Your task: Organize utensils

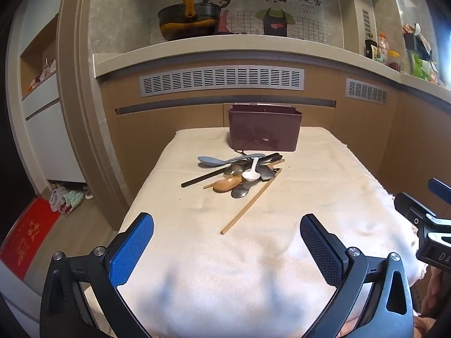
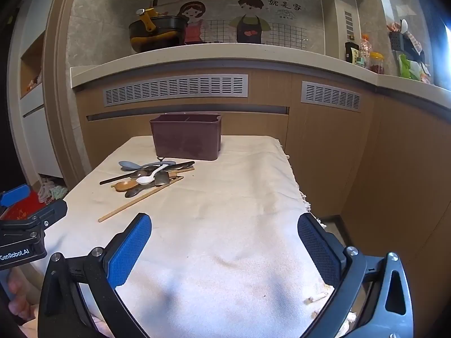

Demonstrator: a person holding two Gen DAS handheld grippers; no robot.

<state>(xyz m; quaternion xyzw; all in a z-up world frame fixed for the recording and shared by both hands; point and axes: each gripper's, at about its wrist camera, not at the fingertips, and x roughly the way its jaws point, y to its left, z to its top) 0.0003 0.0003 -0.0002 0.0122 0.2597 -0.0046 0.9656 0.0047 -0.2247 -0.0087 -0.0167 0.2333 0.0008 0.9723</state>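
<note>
Utensil pile (image 1: 239, 174) heaped mid-surface just before maroon caddy (image 1: 265, 129), nothing sorted yet. Left gripper (image 1: 227, 229) and right gripper (image 2: 224, 228) fingers spread wide, empty, near edge, ready to reach.

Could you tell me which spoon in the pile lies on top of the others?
The small white plastic spoon rests on top, across the metal spoons; the blue-grey one lies at the far left.

Near half of cream cloth (image 1: 214, 276) bare, open to approach from the near edge. Farther in, utensil pile (image 1: 239, 173) lies across the middle, one chopstick (image 1: 248, 205) slanting nearward out of it. Maroon bin (image 1: 264, 128) stands just behind pile at far edge. Right side of cloth bare, passable alongside.
</note>
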